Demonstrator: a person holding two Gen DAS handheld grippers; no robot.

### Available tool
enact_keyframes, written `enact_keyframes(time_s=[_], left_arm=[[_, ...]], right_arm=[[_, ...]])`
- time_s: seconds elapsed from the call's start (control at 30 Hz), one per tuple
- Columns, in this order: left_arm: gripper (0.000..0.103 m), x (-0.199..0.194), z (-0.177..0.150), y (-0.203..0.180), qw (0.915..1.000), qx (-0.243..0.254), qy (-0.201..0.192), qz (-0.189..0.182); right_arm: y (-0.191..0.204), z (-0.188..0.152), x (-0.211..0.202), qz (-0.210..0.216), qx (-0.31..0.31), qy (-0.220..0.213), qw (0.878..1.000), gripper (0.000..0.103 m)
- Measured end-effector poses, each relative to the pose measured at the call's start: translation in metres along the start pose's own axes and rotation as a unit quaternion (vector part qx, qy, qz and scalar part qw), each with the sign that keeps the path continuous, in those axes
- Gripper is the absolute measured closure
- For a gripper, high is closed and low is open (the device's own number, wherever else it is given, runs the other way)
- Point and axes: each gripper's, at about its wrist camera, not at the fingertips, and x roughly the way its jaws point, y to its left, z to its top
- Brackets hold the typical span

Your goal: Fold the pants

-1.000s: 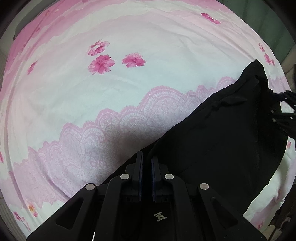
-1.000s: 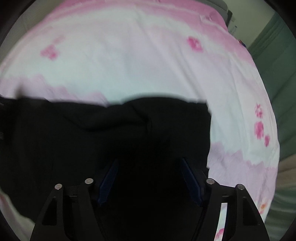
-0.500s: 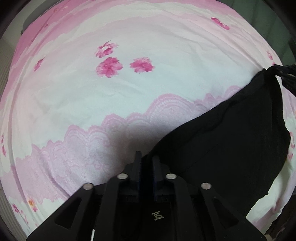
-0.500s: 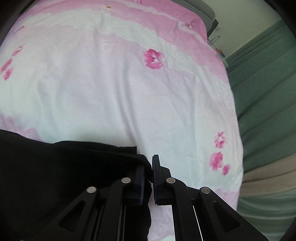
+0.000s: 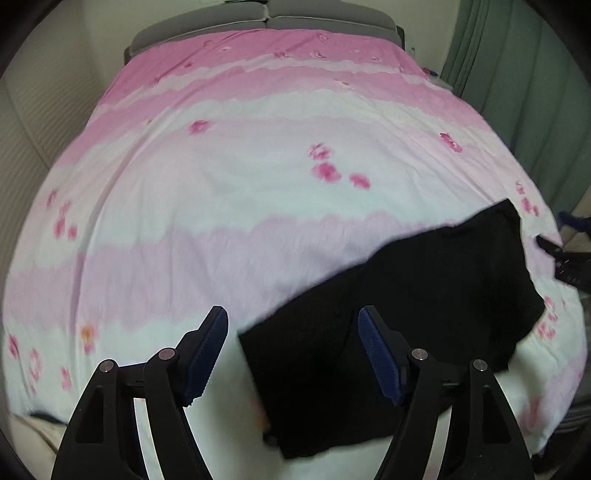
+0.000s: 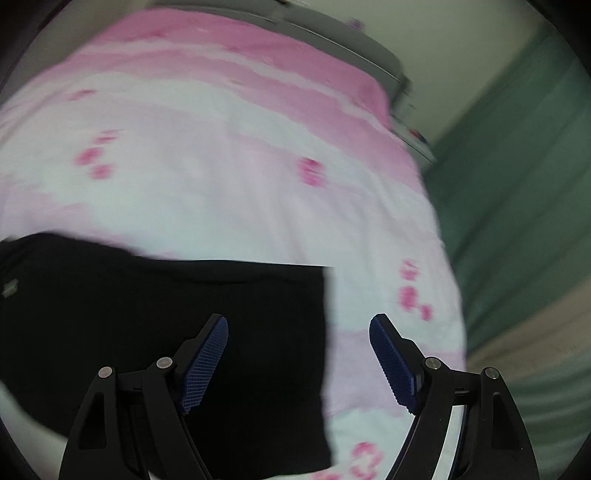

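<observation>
- Both sets of jaws, clamped on the black cloth half a second ago, are now seen spread wide, and both cameras have been drawn back so that far more of the bed is taken in.
- On the left gripper (image 5: 293, 349) the jaws are released; nothing is held between the blue pads (image 5: 207, 354), and only the left end of the pants (image 5: 406, 314) is seen between them.
- On the right gripper (image 6: 299, 360) the jaws are likewise released, and the right edge of the pants (image 6: 166, 332) is seen in the gap between its pads (image 6: 393, 363).
- The pants are laid as a folded black slab on the pink and white bedspread (image 5: 221, 184); in the left wrist view it runs from the lower centre up to the right of the frame.
- In the right wrist view the lower left of the frame is filled by the pants, with a straight upper edge and a straight right edge meeting at a corner near the centre.
- Part of the right gripper is caught at the right edge of the left wrist view, just beside the far end of the pants.
- A grey headboard (image 5: 266, 22) is seen at the top of the left wrist view and a green curtain (image 5: 535, 92) in the upper right.
- The right wrist view is smeared by motion.
</observation>
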Motion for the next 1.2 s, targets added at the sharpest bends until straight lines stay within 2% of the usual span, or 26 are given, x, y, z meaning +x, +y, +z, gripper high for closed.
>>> enact_keyframes(time_s=[0.1,0.2,0.3,0.37,0.5,0.63,0.73,0.8,0.9,1.0,1.1,1.2], left_arm=[[0.031,-0.001,-0.033,0.025,0.9986,-0.033,0.015,-0.038],[0.031,0.016,-0.049,0.038,0.9945,-0.048,0.039,-0.085],[0.031,0.038,-0.050,0.035,0.9939,-0.023,0.051,-0.095],[0.031,0.055,-0.049,0.036,0.9915,-0.026,0.063,-0.111],[0.042,0.083,-0.045,0.046,0.9871,-0.037,0.074,-0.137],[0.043,0.108,-0.036,0.055,0.9829,-0.047,0.083,-0.157],[0.046,0.125,-0.036,0.056,0.9799,-0.044,0.100,-0.167],[0.047,0.132,-0.034,0.059,0.9772,-0.046,0.098,-0.182],[0.049,0.138,-0.025,0.066,0.9720,-0.066,0.082,-0.210],[0.049,0.154,-0.019,0.070,0.9659,-0.092,0.097,-0.221],[0.049,0.161,-0.020,0.068,0.9634,-0.098,0.093,-0.232],[0.059,0.152,-0.026,0.070,0.9574,-0.108,0.085,-0.254]], right_arm=[[0.048,-0.014,-0.024,0.051,-0.029,-0.020,0.998,0.024],[0.093,-0.027,-0.035,0.097,-0.037,-0.014,0.994,0.024],[0.131,-0.033,-0.038,0.155,-0.025,0.009,0.988,0.024],[0.155,-0.033,-0.038,0.184,-0.022,0.019,0.983,0.024],[0.196,-0.027,-0.043,0.220,-0.021,0.021,0.975,0.024],[0.223,-0.020,-0.047,0.231,-0.014,0.019,0.973,0.024],[0.230,-0.014,-0.042,0.236,-0.001,0.023,0.972,0.024],[0.235,-0.010,-0.039,0.241,0.009,0.029,0.970,0.024],[0.240,-0.009,-0.037,0.230,0.005,0.032,0.973,0.024],[0.243,-0.011,-0.035,0.222,-0.001,0.038,0.974,0.024],[0.241,-0.013,-0.032,0.217,0.010,0.047,0.975,0.024],[0.240,-0.013,-0.029,0.218,0.017,0.056,0.974,0.024]])
